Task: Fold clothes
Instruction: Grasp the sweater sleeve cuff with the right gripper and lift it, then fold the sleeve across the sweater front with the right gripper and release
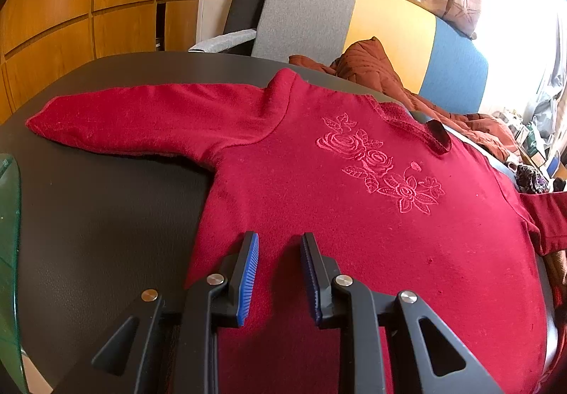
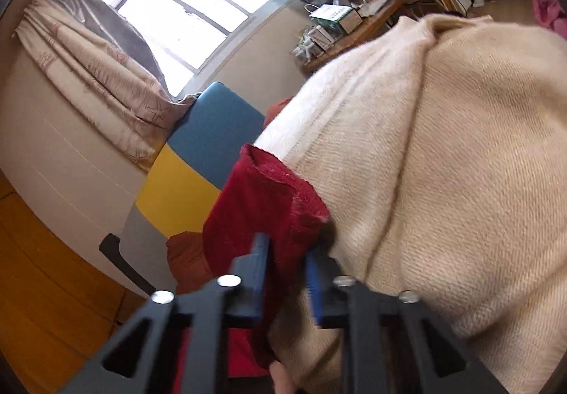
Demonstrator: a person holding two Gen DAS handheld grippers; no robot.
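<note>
A dark red sweater [image 1: 354, 217] with embroidered roses lies front up on the black table [image 1: 106, 217]. Its left sleeve [image 1: 141, 117] stretches flat toward the table's left edge; the other sleeve [image 1: 549, 217] runs off the right side. My left gripper [image 1: 280, 238] hovers over the sweater's lower left part, its blue pads apart, flat fabric showing in the gap. In the right wrist view my right gripper [image 2: 287, 248] is shut on the red sleeve cuff [image 2: 262, 202], which stands up between the pads. A cream knitted garment [image 2: 443, 181] fills the space just right of it.
Behind the table stands a sofa [image 1: 389, 22] with grey, yellow and blue panels and a rust quilted blanket [image 1: 372, 68] on it. A green glass edge [image 1: 7, 234] is at the far left. Wooden cabinets [image 1: 71, 4] line the back left, and a cluttered desk [image 2: 372, 15] stands by the window.
</note>
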